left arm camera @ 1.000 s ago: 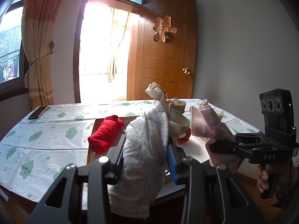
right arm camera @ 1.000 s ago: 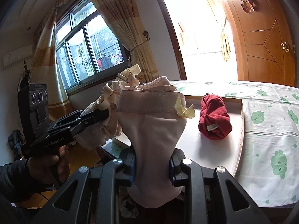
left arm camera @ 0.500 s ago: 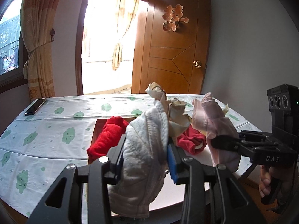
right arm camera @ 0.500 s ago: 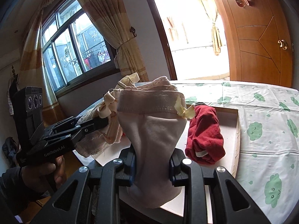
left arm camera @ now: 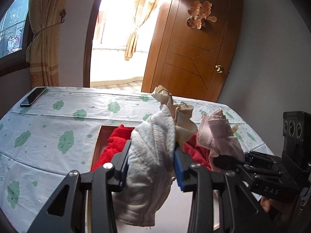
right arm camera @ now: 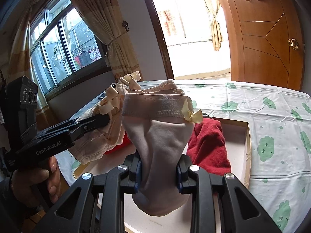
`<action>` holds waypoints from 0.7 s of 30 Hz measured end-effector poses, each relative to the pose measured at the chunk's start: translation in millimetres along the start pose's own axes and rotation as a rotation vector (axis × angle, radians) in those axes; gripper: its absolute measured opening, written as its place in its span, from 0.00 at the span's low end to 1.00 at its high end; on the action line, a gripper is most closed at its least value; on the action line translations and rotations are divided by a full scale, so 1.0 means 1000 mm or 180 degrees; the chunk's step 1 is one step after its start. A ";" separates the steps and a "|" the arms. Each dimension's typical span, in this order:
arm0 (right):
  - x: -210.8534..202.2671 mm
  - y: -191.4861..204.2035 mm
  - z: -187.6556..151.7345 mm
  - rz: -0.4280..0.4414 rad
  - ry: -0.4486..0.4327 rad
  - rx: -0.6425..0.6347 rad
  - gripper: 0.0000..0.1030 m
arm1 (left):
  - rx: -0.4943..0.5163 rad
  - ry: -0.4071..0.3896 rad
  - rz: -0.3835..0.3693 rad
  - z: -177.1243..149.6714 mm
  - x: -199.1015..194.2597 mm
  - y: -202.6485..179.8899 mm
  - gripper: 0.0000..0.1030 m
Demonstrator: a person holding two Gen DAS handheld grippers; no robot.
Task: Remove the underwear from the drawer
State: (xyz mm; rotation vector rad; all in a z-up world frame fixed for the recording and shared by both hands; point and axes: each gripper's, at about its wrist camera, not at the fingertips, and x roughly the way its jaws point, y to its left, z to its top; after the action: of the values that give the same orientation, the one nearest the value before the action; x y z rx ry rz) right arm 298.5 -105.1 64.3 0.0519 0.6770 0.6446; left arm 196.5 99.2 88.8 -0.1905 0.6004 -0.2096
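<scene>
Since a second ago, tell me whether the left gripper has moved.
Yes. The left gripper has swung right; the wooden door now sits more central in its view.

Legible lettering recorded at two locations. White "DAS" is printed on the black body of the right claw (left arm camera: 229,160), as seen from the left wrist view. Grey "GenRobot.AI" is printed on the black body of the left claw (right arm camera: 103,119), as seen from the right wrist view. A gold cut-out double-happiness character (left arm camera: 201,17) is mounted on the brown wooden door (left arm camera: 194,58). No numbers legible.
</scene>
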 end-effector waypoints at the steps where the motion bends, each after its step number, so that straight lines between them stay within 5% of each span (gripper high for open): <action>1: 0.003 0.000 0.002 -0.0027 0.0015 -0.0005 0.28 | -0.0061 0.0018 -0.0024 0.002 0.003 0.001 0.36; 13: 0.032 -0.010 0.025 -0.0322 0.0179 0.0083 0.28 | -0.0527 0.0240 0.0000 0.014 0.050 0.011 0.36; 21: 0.058 -0.019 0.026 -0.0470 0.0367 0.0122 0.29 | -0.0487 0.0331 0.0051 0.010 0.068 0.007 0.37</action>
State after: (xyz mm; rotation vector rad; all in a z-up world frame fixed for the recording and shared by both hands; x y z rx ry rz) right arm 358.6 -83.7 47.2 0.0002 0.7969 0.4953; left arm 258.1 90.0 58.6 -0.3241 0.7218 -0.1587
